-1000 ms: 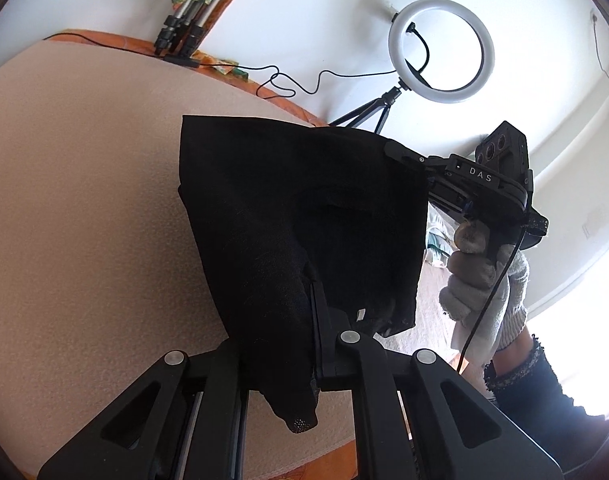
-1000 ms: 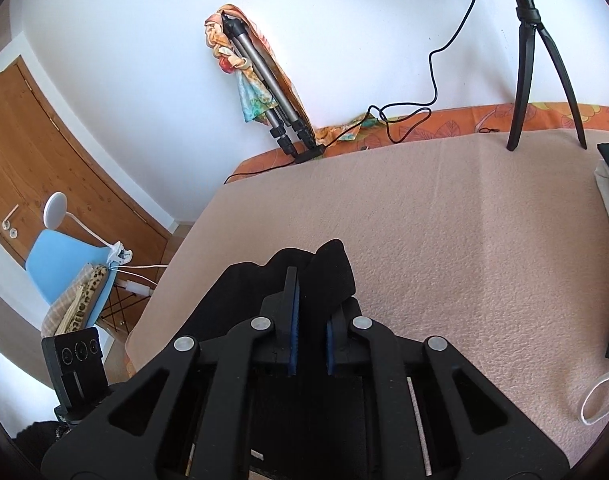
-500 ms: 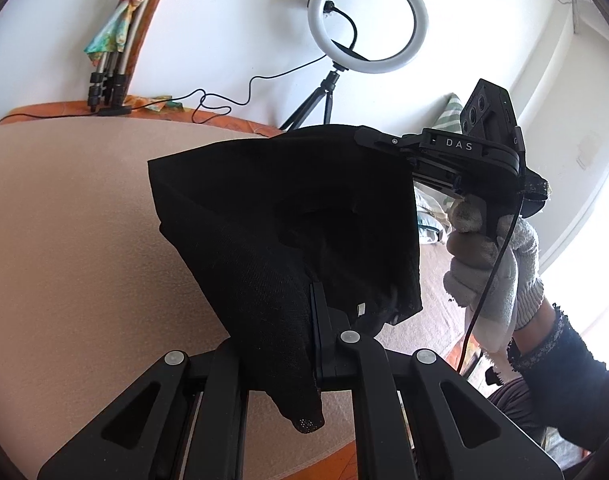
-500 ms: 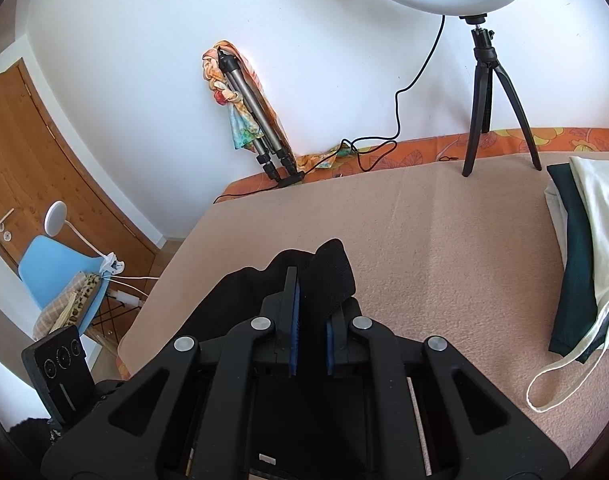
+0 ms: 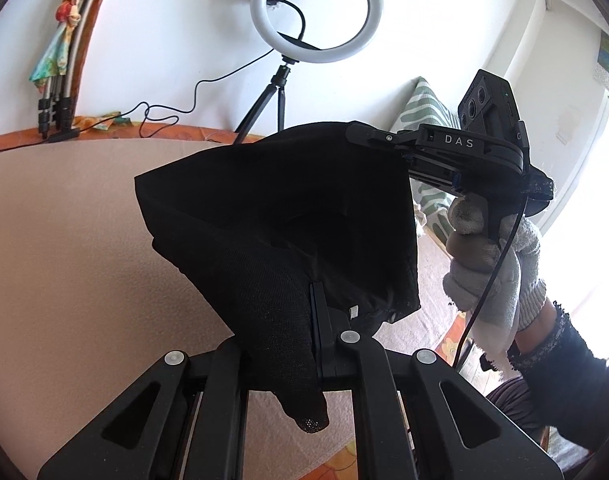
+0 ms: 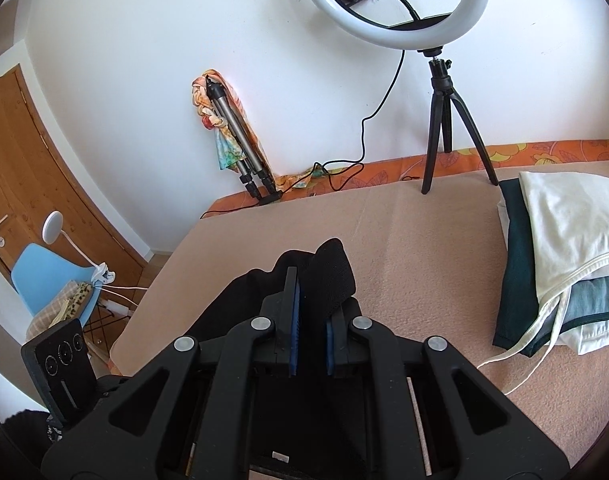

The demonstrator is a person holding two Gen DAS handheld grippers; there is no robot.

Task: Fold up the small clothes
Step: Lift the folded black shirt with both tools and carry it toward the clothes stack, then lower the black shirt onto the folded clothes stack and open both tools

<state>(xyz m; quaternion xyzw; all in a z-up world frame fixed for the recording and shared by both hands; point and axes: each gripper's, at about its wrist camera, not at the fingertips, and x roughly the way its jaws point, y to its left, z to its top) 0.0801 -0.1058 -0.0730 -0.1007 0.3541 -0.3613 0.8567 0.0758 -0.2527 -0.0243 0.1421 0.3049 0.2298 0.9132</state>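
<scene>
Above the beige blanket (image 5: 64, 240), a black garment (image 5: 272, 216) hangs stretched between both grippers: the left gripper (image 5: 316, 320) clamps one edge, the right gripper (image 6: 310, 320) pinches another

Your black garment (image 5: 272, 216) is matt, fine-knit cloth, meshy at its hanging tip. The grippers' frames look like matt black plastic with dull metal rivets. Your glove (image 5: 492, 264) is coarse grey-white knit. The blanket (image 6: 404, 240) is fuzzy peach fleece; the door (image 6: 28, 152) is smooth varnished wood.
</scene>
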